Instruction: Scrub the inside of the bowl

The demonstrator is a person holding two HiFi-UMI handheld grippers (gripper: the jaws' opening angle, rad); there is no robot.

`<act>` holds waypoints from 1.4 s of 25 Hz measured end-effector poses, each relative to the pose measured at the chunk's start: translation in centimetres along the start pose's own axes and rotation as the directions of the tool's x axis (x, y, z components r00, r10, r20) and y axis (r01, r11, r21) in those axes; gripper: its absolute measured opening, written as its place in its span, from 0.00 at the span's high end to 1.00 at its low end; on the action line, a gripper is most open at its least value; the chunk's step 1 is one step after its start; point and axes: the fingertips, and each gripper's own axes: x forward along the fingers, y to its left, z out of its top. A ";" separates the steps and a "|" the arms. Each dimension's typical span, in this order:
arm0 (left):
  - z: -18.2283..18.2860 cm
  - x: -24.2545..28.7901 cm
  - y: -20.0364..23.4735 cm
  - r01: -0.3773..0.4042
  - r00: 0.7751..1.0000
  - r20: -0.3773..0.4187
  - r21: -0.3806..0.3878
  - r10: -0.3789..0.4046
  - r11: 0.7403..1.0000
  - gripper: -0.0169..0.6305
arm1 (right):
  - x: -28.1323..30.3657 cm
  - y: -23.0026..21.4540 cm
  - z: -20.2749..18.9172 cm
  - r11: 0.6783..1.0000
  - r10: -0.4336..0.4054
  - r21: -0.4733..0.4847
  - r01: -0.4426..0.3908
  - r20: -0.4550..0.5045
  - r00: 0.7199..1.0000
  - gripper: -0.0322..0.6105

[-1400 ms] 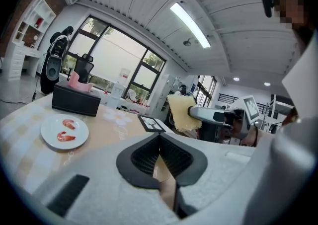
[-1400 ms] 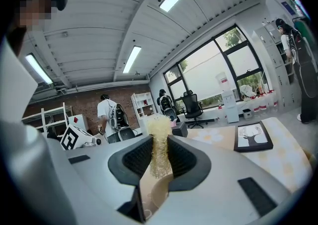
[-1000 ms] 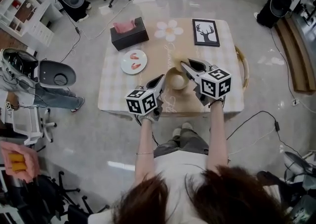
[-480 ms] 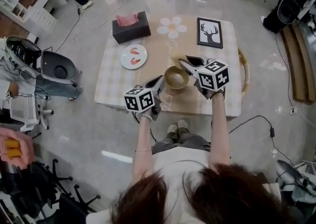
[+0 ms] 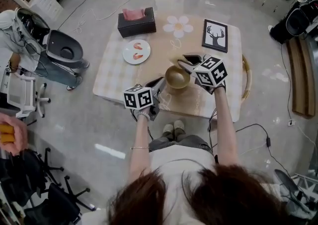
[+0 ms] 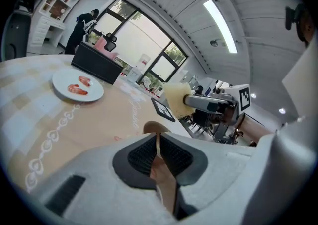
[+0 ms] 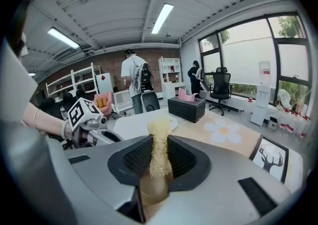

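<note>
With the bowl (image 5: 177,76) clamped at its rim by the left gripper (image 5: 160,84), the scrubber (image 7: 158,152) gripped by the right gripper (image 5: 185,63) should be pressed down inside and circled

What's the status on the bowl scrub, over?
Left gripper shut on bowl rim. Right gripper shut on loofah scrubber, poised by bowl's far edge. Bowl upright, nothing blocking it.
</note>
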 end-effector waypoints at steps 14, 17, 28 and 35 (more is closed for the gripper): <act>-1.4 0.8 0.7 0.014 1.000 -0.010 -0.130 -0.016 0.991 0.88 | 1.1 0.4 -2.5 0.936 0.075 -0.316 -0.153 -0.246 0.966 0.82; -2.1 1.0 0.7 0.017 1.000 -0.020 -0.158 -0.021 0.987 0.86 | 1.2 0.7 -2.8 0.909 0.084 -0.368 -0.194 -0.294 0.952 0.82; -3.2 1.4 0.6 0.043 0.998 -0.033 -0.258 -0.053 0.965 0.82 | 2.0 1.6 -3.9 0.797 0.110 -0.490 -0.353 -0.457 0.883 0.82; -3.3 1.7 0.7 0.050 0.996 -0.054 -0.304 -0.069 0.951 0.82 | 2.8 1.8 -4.2 0.699 0.102 -0.551 -0.456 -0.555 0.826 0.82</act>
